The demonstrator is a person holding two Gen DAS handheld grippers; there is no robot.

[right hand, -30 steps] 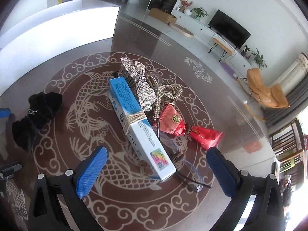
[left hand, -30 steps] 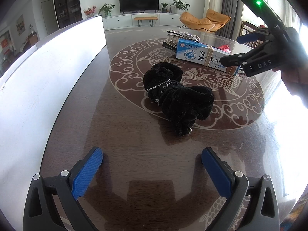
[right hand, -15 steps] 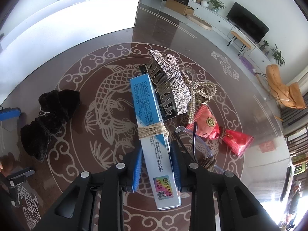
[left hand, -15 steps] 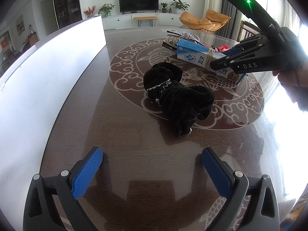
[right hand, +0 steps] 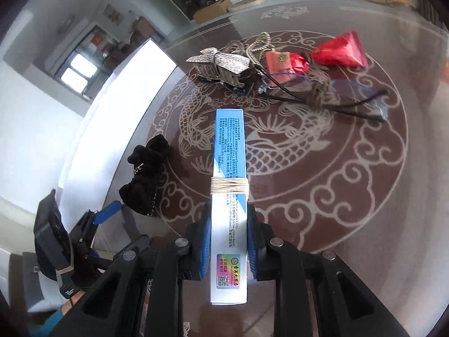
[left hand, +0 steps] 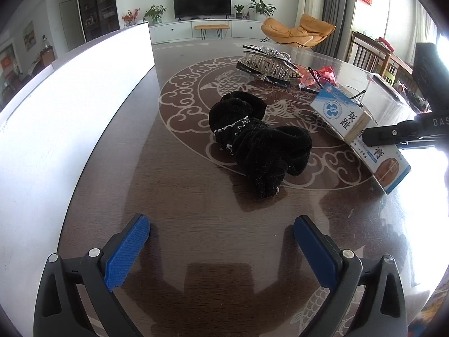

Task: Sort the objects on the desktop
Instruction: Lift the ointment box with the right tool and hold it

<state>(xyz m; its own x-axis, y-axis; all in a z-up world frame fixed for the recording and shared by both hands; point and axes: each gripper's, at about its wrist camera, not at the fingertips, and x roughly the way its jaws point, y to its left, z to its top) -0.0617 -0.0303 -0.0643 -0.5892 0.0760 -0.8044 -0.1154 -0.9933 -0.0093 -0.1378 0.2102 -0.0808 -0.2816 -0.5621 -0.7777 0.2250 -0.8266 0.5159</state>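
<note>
I've got the box (right hand: 228,196) pinched in my right gripper (right hand: 228,248), pads on its long flat sides near the tail end, the nose sticking out toward twelve o'clock over the table (right hand: 364,196). Smooth glossy card, wrapped mid-length with string: it could pivot or slide out if I swing fast. Left gripper (left hand: 221,248) hangs wide and empty, the fuzzy black scrunchie (left hand: 258,143) at twelve, sparkly clip (left hand: 266,66) beyond.
</note>
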